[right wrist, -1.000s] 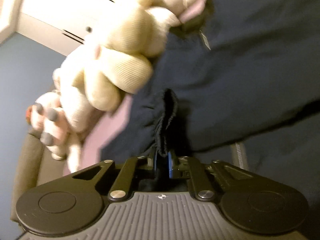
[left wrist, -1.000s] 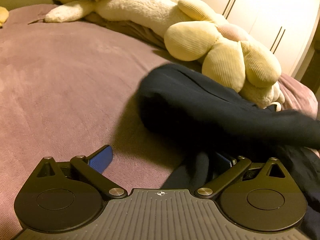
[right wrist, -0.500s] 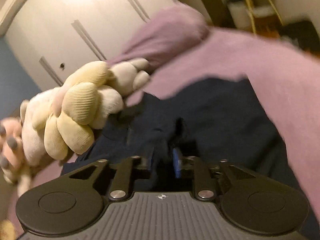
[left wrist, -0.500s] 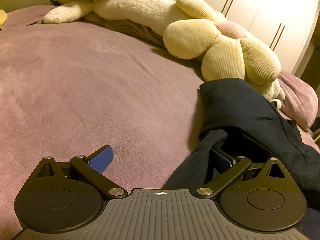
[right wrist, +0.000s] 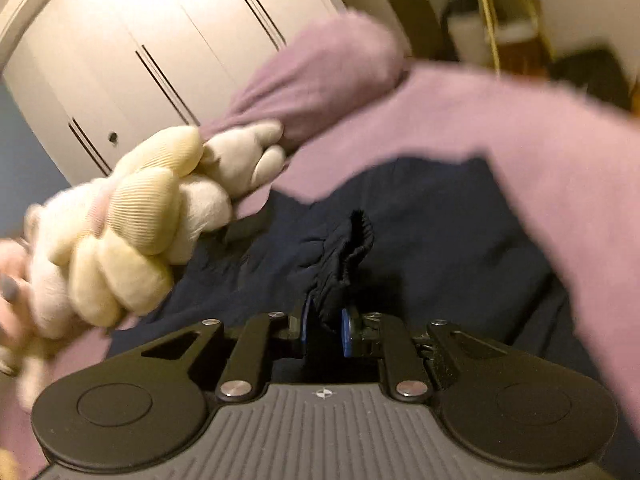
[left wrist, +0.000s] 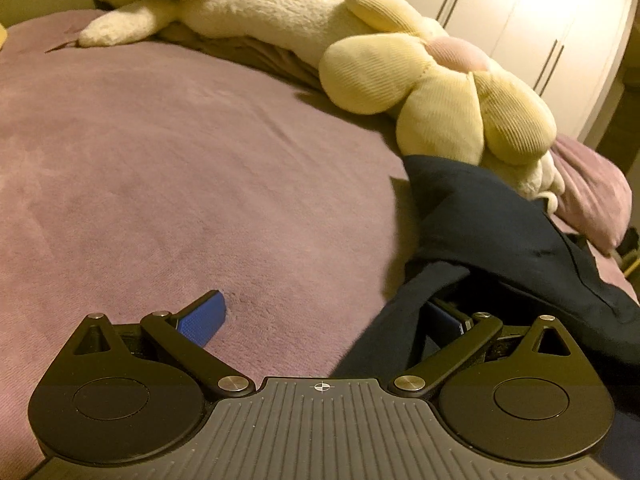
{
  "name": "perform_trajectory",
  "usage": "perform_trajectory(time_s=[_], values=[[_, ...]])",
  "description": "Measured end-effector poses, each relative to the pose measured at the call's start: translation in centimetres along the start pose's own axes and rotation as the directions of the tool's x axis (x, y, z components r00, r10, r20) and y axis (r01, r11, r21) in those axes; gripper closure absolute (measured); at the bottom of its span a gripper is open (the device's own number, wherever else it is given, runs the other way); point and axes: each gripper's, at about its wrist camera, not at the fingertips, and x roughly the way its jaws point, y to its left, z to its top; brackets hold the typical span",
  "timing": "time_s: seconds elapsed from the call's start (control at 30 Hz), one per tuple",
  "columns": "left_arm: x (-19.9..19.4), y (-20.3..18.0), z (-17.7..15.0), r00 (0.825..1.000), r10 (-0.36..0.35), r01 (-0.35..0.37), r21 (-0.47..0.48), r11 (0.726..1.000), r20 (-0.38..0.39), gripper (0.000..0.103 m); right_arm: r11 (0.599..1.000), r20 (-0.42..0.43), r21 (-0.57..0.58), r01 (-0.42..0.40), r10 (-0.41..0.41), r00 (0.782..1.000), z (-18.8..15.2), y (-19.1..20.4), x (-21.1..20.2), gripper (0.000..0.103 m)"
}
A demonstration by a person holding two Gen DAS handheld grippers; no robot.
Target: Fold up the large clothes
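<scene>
A large navy garment (left wrist: pixel 480 220) lies crumpled on the right of the mauve bedspread (left wrist: pixel 160 160). One fold is draped over the right finger of my left gripper (left wrist: pixel 324 304). That gripper is wide open, with its left blue pad (left wrist: pixel 204 316) bare above the bedspread. In the right wrist view the garment (right wrist: pixel 420 232) spreads ahead. A bunched, gathered edge of it (right wrist: pixel 344 248) stands up between the pads of my right gripper (right wrist: pixel 325 322). Its jaws are closing on this bunch and stand narrow.
A cream flower plush (left wrist: pixel 440 92) and a long white plush (left wrist: pixel 260 4) line the far side of the bed, close to the garment. A mauve pillow (left wrist: pixel 592 184) lies at the right. White wardrobe doors (left wrist: pixel 540 8) stand behind. Shelving (right wrist: pixel 512 20) is beyond the bed.
The garment was dragged right, off the bed's middle, towards the pillow. The right wrist view swung up to show the wardrobe. Its jaws parted briefly, then narrowed on the bunched edge. My left gripper stayed still.
</scene>
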Motion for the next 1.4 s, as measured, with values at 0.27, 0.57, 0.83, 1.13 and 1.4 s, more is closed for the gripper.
perform_trajectory(time_s=[0.27,0.57,0.83,1.13,1.4], values=[[-2.7,-4.8,3.2,0.99,-0.09,0.092,-0.008,0.996,0.107,0.0,0.981,0.129,-0.164,0.107,-0.086,0.988,1.4,0.2,-3.2,0.027],[4.6,-15.8,2.1,0.991,-0.064,0.108,0.401,0.91,-0.121,0.001,0.889,-0.05,-0.454,0.059,-0.092,0.995,-3.4,6.4,3.8,0.077],[6.3,-17.9,0.4,0.987,-0.045,0.113,0.465,0.878,-0.153,0.001,0.73,0.082,-0.639,0.242,-0.248,0.965,-5.1,3.5,7.8,0.103],[6.0,-17.1,0.2,0.986,-0.058,0.13,0.503,0.855,-0.156,0.0,0.95,-0.05,-0.306,0.065,-0.085,0.995,-2.1,-0.3,2.9,0.092],[5.8,-17.6,0.3,0.982,-0.023,0.116,0.5,0.858,-0.187,0.0,0.973,-0.101,0.212,-0.092,0.115,0.988,-4.5,-6.8,-1.9,0.043]])
